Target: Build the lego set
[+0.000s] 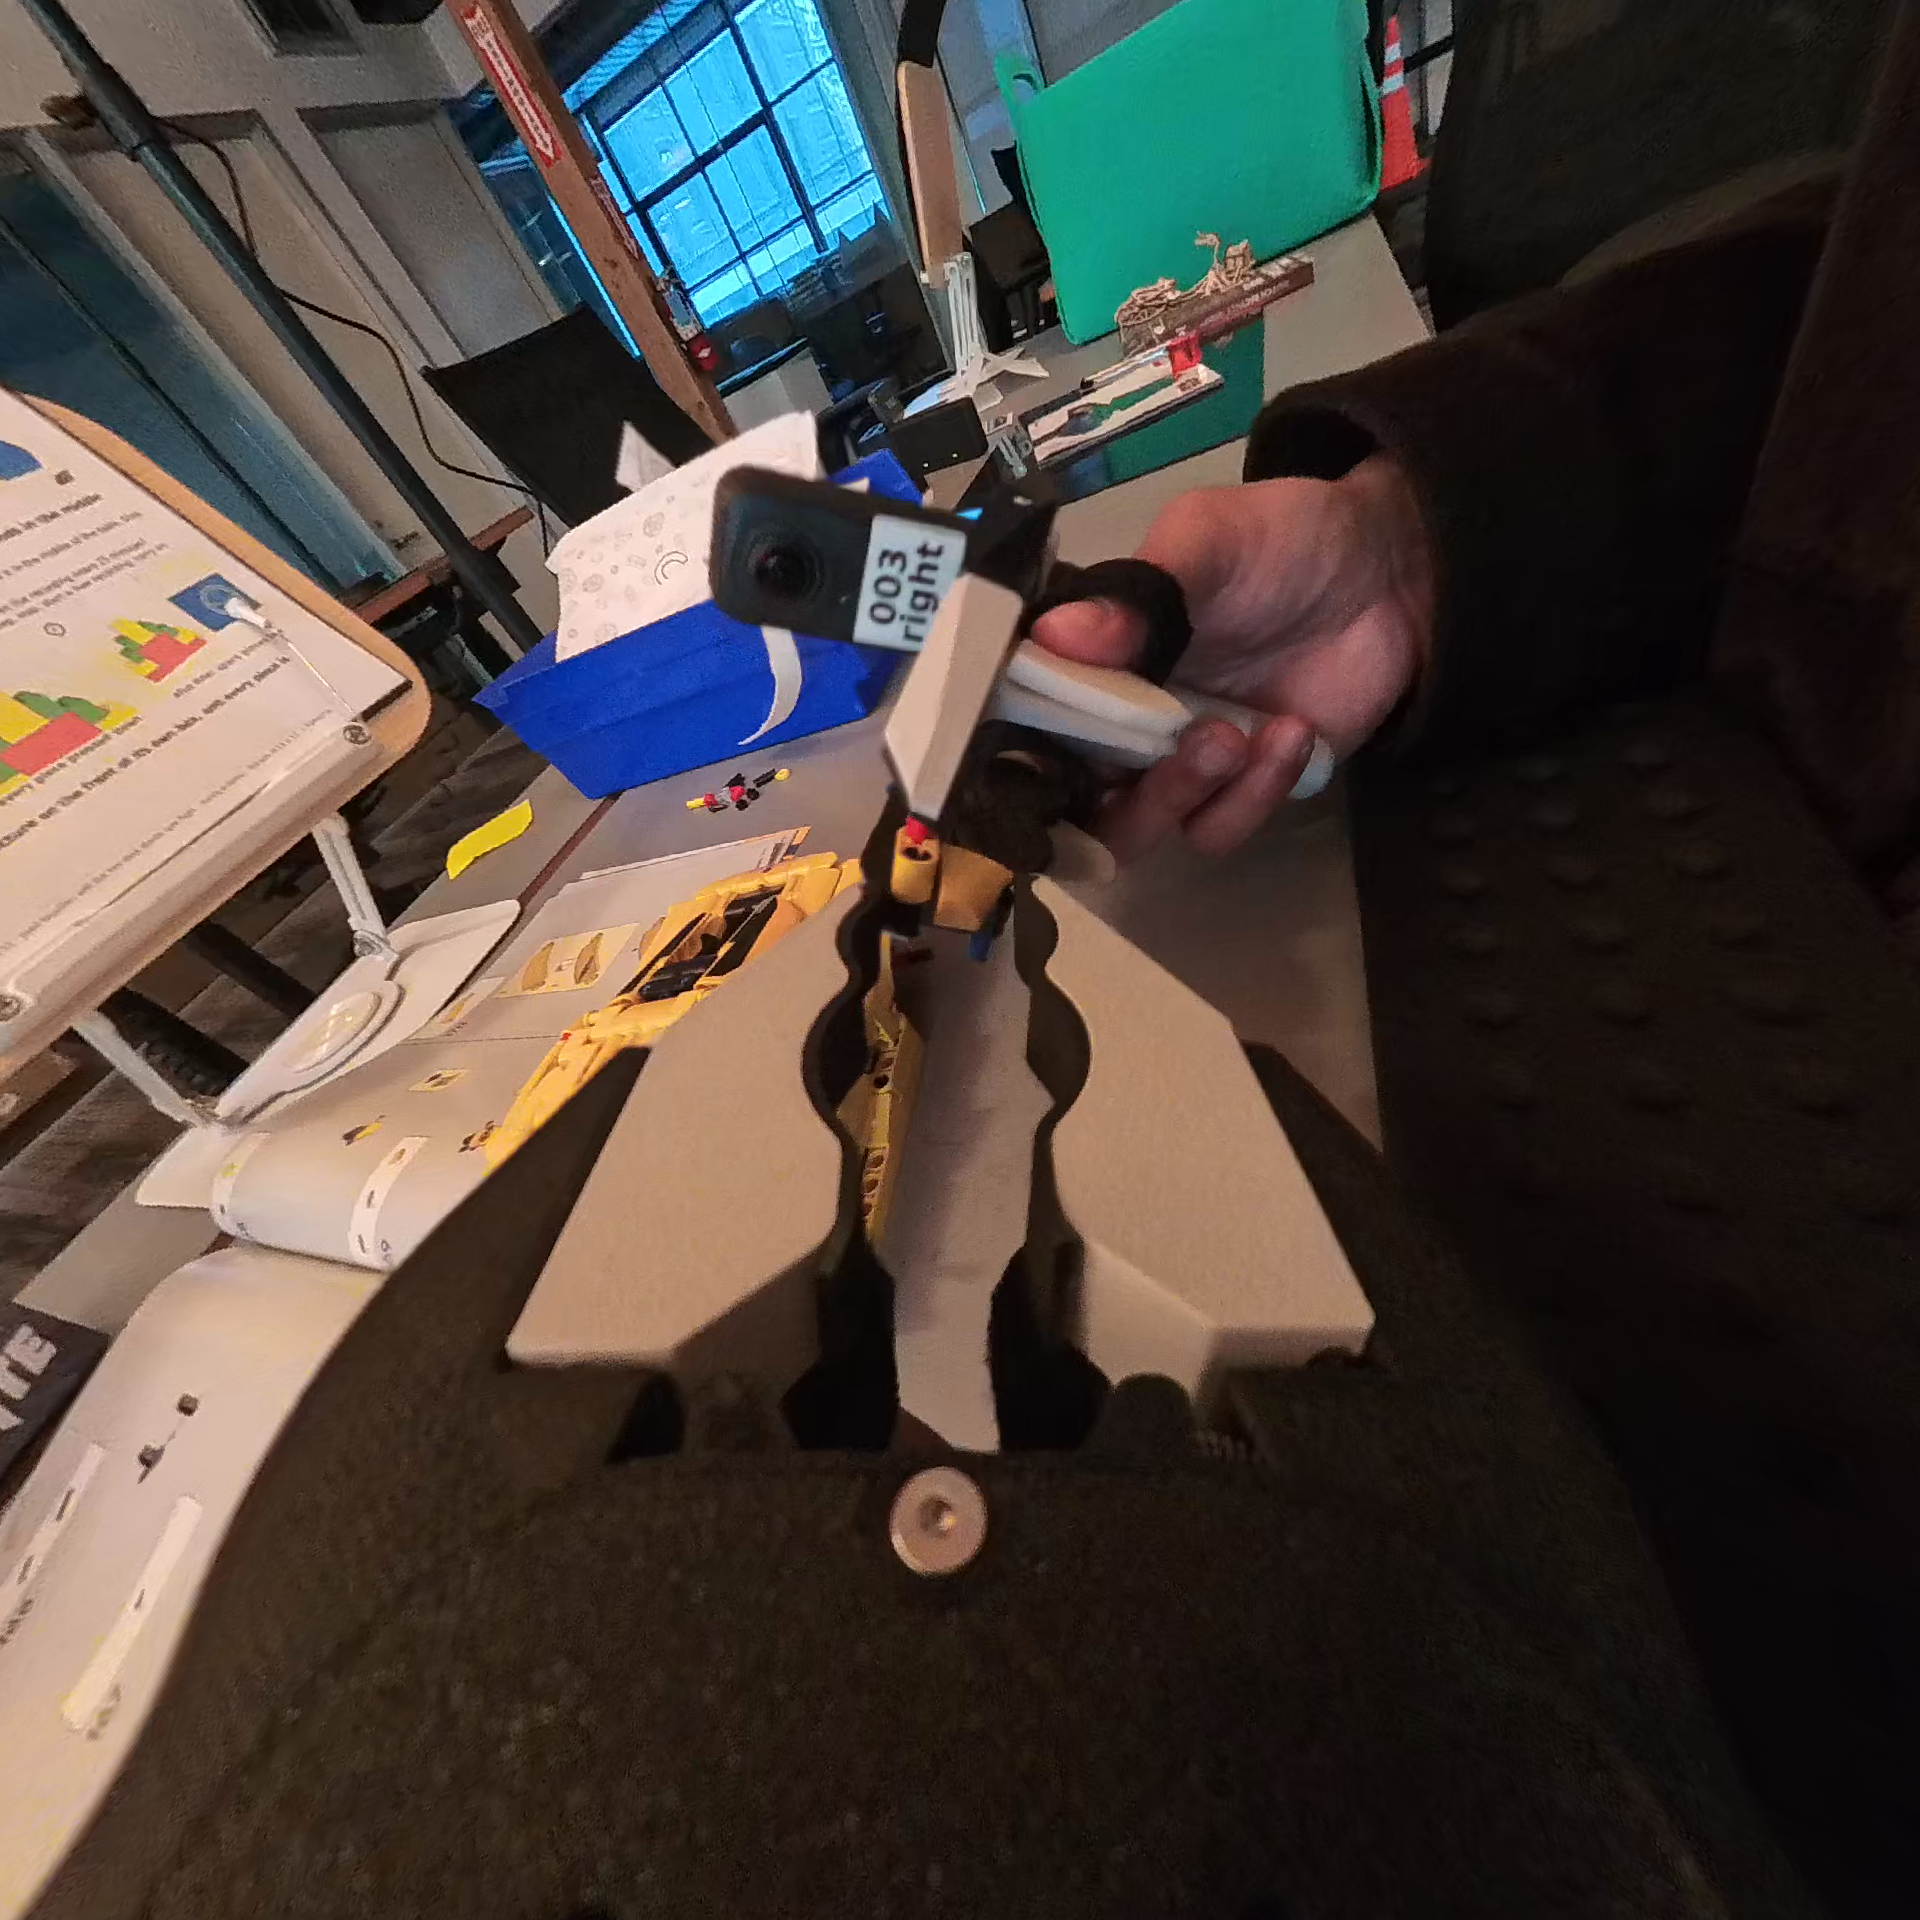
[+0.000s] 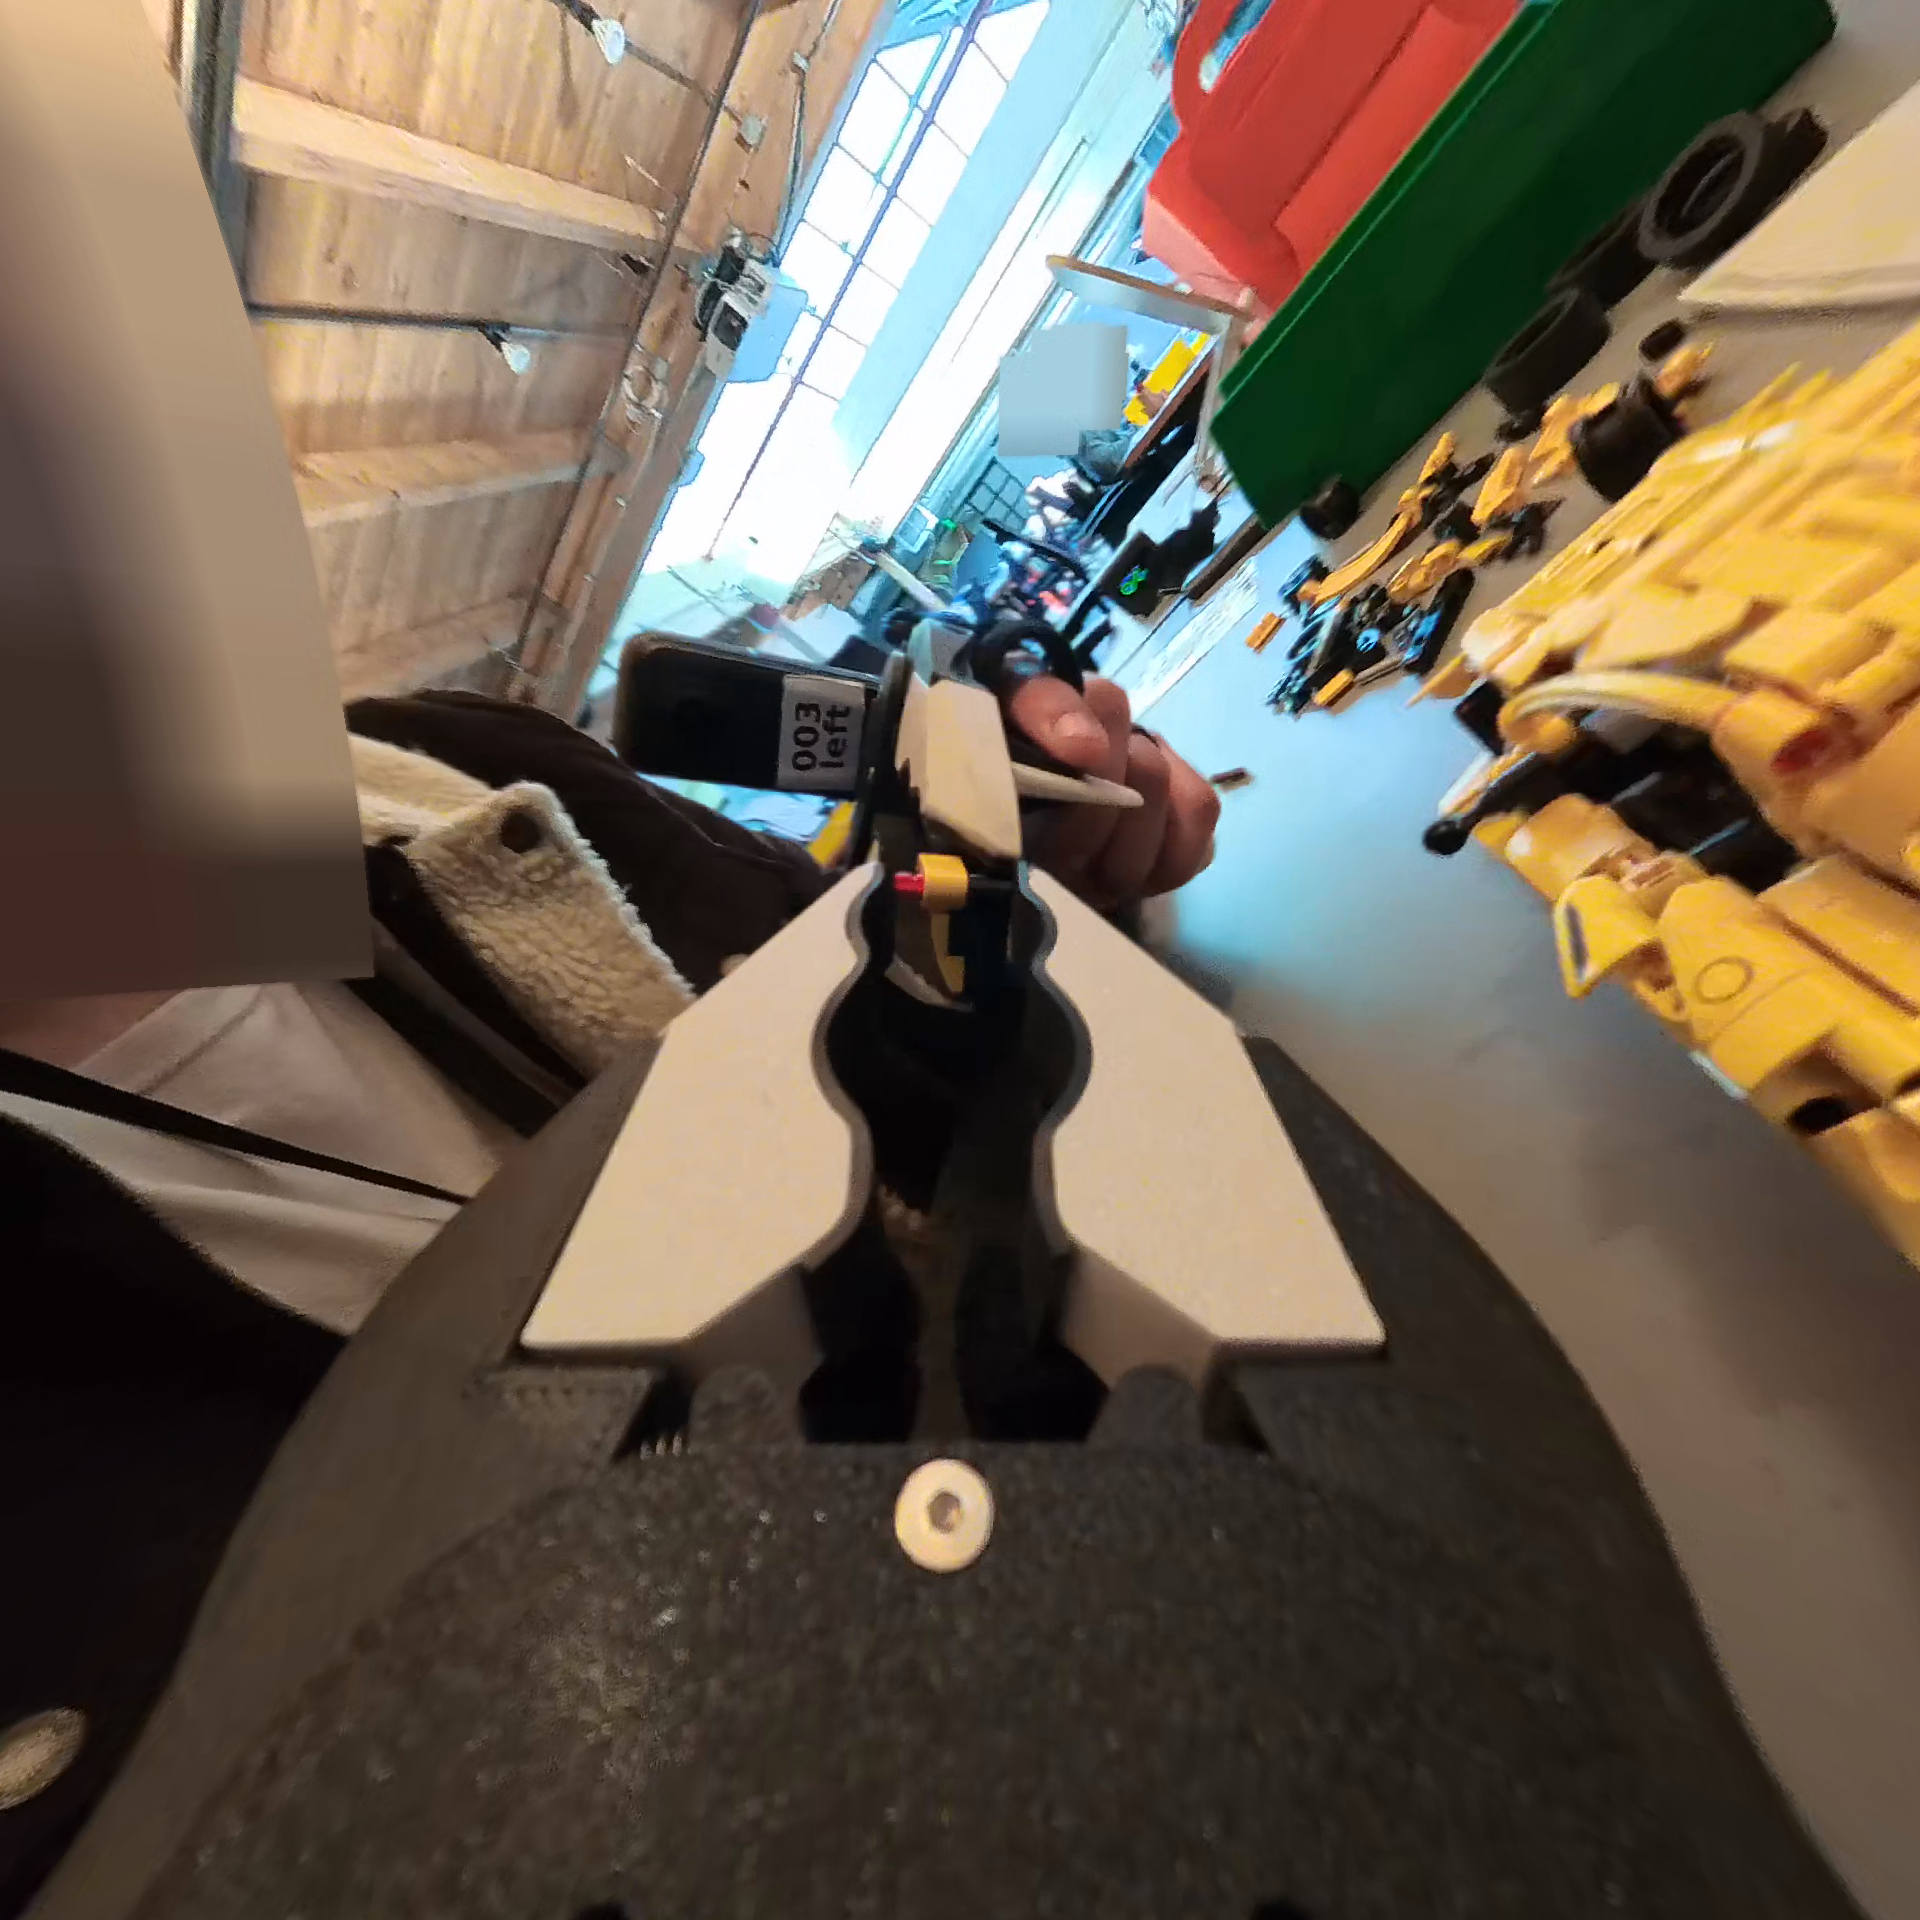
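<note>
Grippers are meeting tip to tip above the surface (image 1: 1226, 935), both pinching one small lego piece (image 1: 940, 878) held in the air between them. In the left wrist view the left gripper (image 1: 940, 914) is showing narrow jaws closing on the yellow piece, which is carrying a red pin at its top and a blue bit at its lower edge. The right gripper (image 1: 935, 707), held in a hand (image 1: 1278, 644), is coming in from above and gripping the same piece. In the right wrist view the right gripper (image 2: 940, 914) is likewise showing narrow jaws on the yellow piece (image 2: 940, 920), with the left gripper (image 2: 961, 774) facing it.

The large yellow lego car (image 2: 1704, 748) is lying on the surface, near loose black tyres (image 2: 1548, 348) and a smaller yellow-and-black sub-assembly (image 2: 1382, 597). An open instruction booklet (image 1: 343, 1132) is lying beside the car. A blue bin (image 1: 675, 691) is holding crumpled white paper (image 1: 665, 540). A green bin (image 1: 1195, 156) is standing farther back; its contents cannot be seen.
</note>
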`<state>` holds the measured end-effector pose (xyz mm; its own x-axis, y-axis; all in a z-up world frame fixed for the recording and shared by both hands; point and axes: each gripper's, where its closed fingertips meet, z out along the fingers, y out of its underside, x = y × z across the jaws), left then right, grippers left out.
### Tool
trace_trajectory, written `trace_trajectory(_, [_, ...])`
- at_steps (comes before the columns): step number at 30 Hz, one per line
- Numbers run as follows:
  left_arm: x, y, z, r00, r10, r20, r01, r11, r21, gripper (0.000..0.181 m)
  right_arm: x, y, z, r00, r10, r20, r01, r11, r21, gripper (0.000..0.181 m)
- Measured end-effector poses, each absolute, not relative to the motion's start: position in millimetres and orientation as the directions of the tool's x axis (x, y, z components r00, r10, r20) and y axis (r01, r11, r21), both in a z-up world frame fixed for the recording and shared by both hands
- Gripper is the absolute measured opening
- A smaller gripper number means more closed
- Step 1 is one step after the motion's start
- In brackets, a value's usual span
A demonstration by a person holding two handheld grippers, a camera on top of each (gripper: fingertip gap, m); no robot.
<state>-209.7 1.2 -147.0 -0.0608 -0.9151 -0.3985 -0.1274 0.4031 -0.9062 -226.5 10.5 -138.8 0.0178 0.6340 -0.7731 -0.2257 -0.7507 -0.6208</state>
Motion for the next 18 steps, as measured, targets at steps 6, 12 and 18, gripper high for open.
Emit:
trace_trajectory(6, [-211.3, 6.4, -138.4, -0.03, -0.948, -0.317, -0.089, 0.319, -0.944, 0.027, -226.1, 12.4, -134.4, 0.165, 0.747, -0.644, -0.207, -0.612, -0.763, 0.02])
trace_trajectory(12, [-214.7, 12.1, -130.5, -0.031, -0.984, -0.173, -0.04, 0.174, -0.984, 0.028, -214.2, 11.3, -111.6, 0.221, 0.83, -0.512, -0.258, -0.457, -0.851, 0.02])
trace_trajectory(18, [-216.7, -2.8, -117.8, -0.192, -0.98, 0.047, 0.028, -0.053, -0.998, 0.019, -227.7, 0.0, -104.2, 0.289, 0.911, -0.294, -0.172, -0.253, -0.952, 0.02])
